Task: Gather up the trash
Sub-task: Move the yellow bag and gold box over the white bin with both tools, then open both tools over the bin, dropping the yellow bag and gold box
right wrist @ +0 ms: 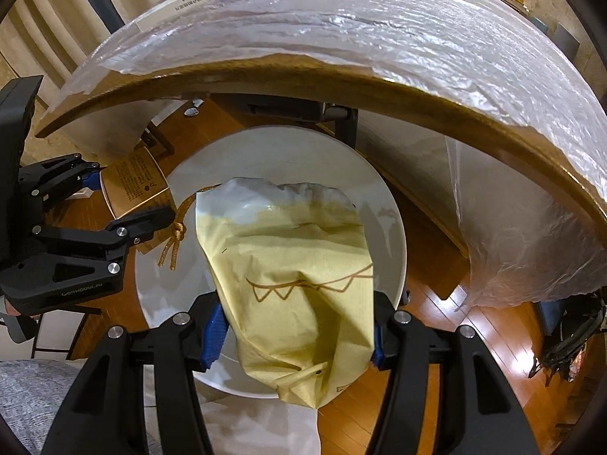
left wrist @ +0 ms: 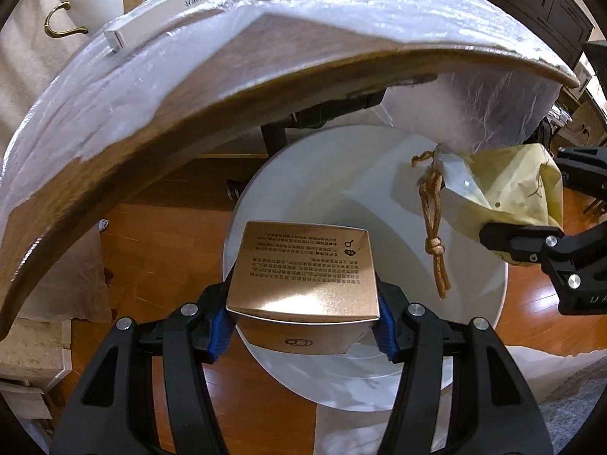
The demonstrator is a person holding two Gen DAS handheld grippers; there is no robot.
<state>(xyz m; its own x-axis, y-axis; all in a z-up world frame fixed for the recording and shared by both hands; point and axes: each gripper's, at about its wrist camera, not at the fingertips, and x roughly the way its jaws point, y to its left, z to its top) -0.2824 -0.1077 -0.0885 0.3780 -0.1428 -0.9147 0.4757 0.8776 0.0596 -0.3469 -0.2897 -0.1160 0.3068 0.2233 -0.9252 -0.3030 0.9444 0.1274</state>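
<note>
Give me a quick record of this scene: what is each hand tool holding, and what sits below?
left gripper: shut on gold cardboard box
right gripper: shut on crumpled yellow paper bag with gold cord
below both: round white bin on wooden floor
behind: plastic-covered wooden table

A lived-in home, seen from beside a wooden table [left wrist: 265,87] draped in clear plastic sheeting [right wrist: 379,38], with polished wood flooring [left wrist: 163,250] below. A white cup with a gold handle [left wrist: 95,0] and small cartons [left wrist: 182,7] crowd the table's far edge. Beige curtains [right wrist: 38,38] hang behind, and a white waste bin [right wrist: 383,204] stands on the floor under the table's near edge.
</note>
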